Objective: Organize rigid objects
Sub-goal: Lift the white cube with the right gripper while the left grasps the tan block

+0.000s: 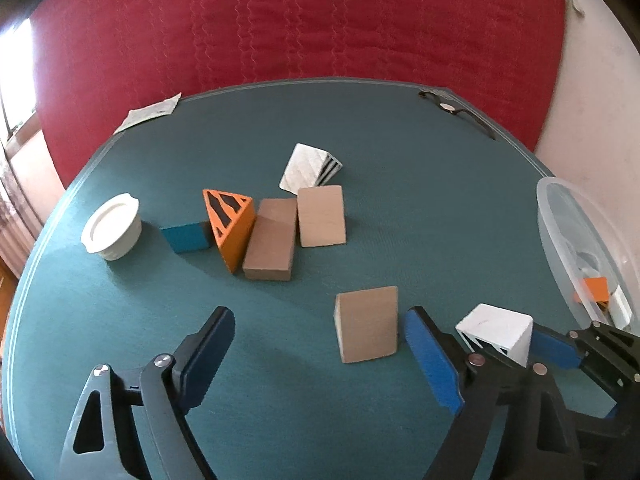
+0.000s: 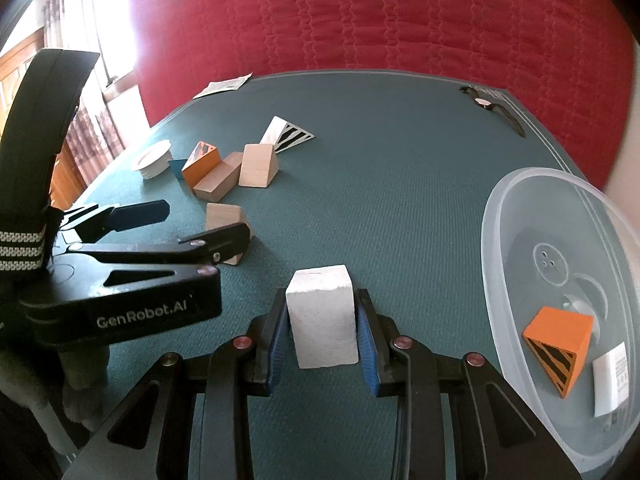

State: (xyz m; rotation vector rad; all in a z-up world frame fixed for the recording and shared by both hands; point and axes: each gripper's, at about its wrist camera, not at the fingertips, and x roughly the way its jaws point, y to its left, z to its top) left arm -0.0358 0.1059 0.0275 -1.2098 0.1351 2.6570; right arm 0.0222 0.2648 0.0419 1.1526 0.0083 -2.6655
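Right tongs [image 2: 322,322] pinching white block [image 2: 322,318] for the clear bin [image 2: 520,216] beside it. Left tongs [image 1: 316,356] spread on the worktop [image 1: 400,240], wood wedge [image 1: 366,328] between them, likely next

A red quilted backdrop [image 1: 300,20] rises behind the teal table [image 1: 400,240]; bright daylight floods a window [image 2: 116,28] at left.

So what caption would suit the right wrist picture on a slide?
Right gripper clamps a white block beside a clear tub holding an orange wedge.
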